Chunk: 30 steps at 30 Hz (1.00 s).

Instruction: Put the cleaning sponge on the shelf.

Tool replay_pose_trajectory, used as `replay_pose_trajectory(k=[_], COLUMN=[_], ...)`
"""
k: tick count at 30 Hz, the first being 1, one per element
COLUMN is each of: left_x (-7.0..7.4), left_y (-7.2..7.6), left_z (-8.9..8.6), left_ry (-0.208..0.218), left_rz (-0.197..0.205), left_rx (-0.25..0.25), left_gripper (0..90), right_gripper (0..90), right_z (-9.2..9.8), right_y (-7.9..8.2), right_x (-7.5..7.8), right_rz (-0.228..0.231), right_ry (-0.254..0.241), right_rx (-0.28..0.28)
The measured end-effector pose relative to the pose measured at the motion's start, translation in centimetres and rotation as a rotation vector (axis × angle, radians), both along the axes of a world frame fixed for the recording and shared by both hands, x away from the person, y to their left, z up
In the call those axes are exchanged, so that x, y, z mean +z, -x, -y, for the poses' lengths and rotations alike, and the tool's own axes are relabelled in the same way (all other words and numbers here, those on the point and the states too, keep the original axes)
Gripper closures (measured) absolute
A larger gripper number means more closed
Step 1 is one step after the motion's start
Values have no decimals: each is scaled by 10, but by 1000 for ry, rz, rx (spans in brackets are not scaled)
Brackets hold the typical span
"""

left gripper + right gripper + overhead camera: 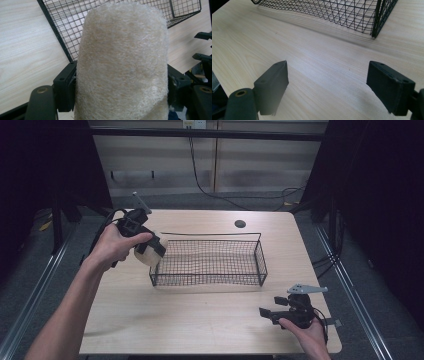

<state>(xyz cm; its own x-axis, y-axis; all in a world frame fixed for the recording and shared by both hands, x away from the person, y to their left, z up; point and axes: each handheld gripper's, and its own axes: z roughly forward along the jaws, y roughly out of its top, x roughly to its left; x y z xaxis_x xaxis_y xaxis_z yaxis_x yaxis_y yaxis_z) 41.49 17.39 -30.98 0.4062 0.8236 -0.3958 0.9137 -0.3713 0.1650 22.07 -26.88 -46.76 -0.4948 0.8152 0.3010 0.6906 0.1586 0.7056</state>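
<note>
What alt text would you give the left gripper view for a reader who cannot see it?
A cream, fibrous loofah-like pad is clamped between the black jaws of the left hand-held gripper and covers most of the frame. Behind it stands the corner of a black wire mesh basket on a pale wooden table.

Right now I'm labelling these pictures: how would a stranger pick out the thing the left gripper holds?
Start at the wooden table and find the black wire basket in its middle. At the basket's left end, the left gripper clamps a pale, fuzzy, rounded sponge, the one soft, cream-coloured thing among black metal.
</note>
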Motion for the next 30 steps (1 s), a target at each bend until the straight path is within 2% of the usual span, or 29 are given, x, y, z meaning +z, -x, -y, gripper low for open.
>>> replay_pose_trajectory(k=[9,12,14,15,22,27,29,30], left_x=[0,-1,-3,-7,-16,-25,-27,-28], left_y=[-11,-12,-14,-16,-21,-27,-27,-27], left_z=[20,22,23,25,32,37,40,41], left_ry=[-47,-41,-49,-79,-90,-132,-135,-135], left_rz=[6,2,7,8,-12,-22,-16,-22], left_rx=[32,37,48,55,70,92,106,97], left_gripper=[277,278,278,277,278,278,278,279], right_gripper=[172,172,171,171,171,172,172,171], right_z=[0,0,0,0,0,0,0,0], right_y=[0,0,0,0,0,-1,-1,-1], right_x=[0,0,0,-1,-1,-1,-1,-1], right_rz=[-3,-5,-7,-3,-5,-9,-9,-10], right_ry=[-3,-4,-5,-4,-4,-3,-2,-3], right_rx=[-2,-4,-4,0,-1,2,2,0])
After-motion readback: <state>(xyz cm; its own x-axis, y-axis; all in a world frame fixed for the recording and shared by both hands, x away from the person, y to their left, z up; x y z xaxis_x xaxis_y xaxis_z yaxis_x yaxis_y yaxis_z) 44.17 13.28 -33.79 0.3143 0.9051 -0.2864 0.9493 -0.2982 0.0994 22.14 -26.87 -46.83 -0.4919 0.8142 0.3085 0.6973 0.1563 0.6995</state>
